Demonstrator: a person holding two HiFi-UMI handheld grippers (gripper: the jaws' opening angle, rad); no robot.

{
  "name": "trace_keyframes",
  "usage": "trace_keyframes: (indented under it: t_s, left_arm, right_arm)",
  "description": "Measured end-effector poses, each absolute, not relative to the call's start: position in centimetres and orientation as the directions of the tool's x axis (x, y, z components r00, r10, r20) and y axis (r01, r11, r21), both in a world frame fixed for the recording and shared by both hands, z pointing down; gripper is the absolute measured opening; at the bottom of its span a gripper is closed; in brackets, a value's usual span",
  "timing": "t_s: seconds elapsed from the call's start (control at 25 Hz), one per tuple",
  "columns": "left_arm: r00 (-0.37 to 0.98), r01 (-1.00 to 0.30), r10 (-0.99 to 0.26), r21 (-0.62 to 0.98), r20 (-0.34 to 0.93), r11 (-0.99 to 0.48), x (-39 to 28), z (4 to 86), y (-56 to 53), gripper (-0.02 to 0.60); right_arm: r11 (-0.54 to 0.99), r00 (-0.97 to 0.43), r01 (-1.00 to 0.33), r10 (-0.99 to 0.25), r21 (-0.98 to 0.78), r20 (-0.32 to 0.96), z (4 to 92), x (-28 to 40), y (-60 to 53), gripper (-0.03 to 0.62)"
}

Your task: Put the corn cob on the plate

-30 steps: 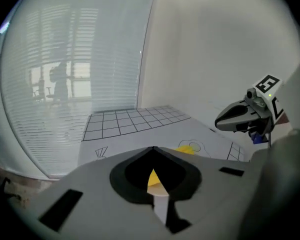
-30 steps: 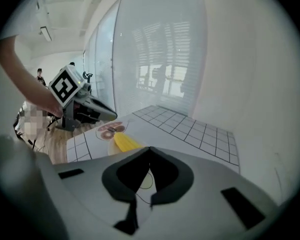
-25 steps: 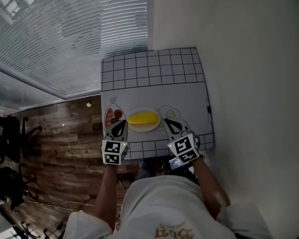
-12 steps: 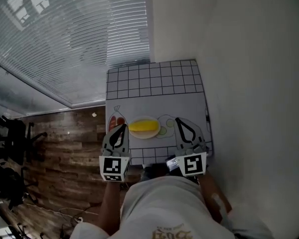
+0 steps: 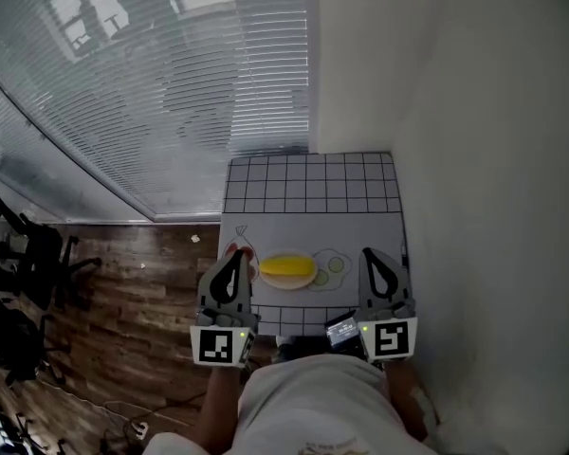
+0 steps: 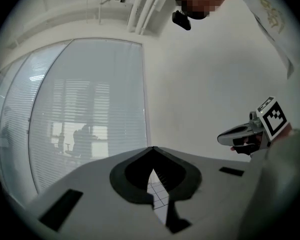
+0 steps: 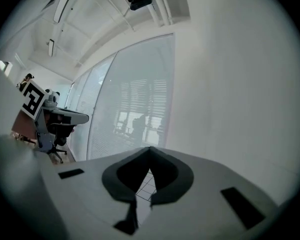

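Both grippers are pressed shut and empty: the left gripper [image 5: 233, 259] and the right gripper [image 5: 370, 256] each show tips meeting with nothing between them, confirmed in the left gripper view and the right gripper view. I hold them level, looking out at the white wall and the window blinds [image 5: 142, 93], not down at the work. The corn cob [image 5: 286, 266] lies on the plate [image 5: 309, 277], which sits on the gridded mat [image 5: 308, 183] between the two tools and clear of both. Compared with a second ago, I have lifted both grippers up and back from the mat; then they were tilted down on either side of the plate, close to it, and now they stand off above the near edge. The cob and plate have not shifted on the mat across the three head views; only the camera's framing has moved, taking in more of the window. My judgement is that the placement is complete and this lift is the withdrawal, with no further handling of the cob required.
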State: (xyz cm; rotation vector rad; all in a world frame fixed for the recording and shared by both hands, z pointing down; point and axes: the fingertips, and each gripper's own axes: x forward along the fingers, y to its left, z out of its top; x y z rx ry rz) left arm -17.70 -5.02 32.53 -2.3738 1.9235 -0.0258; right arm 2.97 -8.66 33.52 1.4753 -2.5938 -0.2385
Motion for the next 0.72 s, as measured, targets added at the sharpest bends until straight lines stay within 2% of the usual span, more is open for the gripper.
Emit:
trace_keyframes:
  t_s: [0.72]
  left_arm:
    - [0.168,-0.986,-0.986,-0.015,0.013,-0.169,-18.7,34.4,-5.3,0.006]
  right_arm:
    - [0.523,-0.517,-0.826,-0.852,0.212,0.087,34.7,2.1,-9.5,0.006]
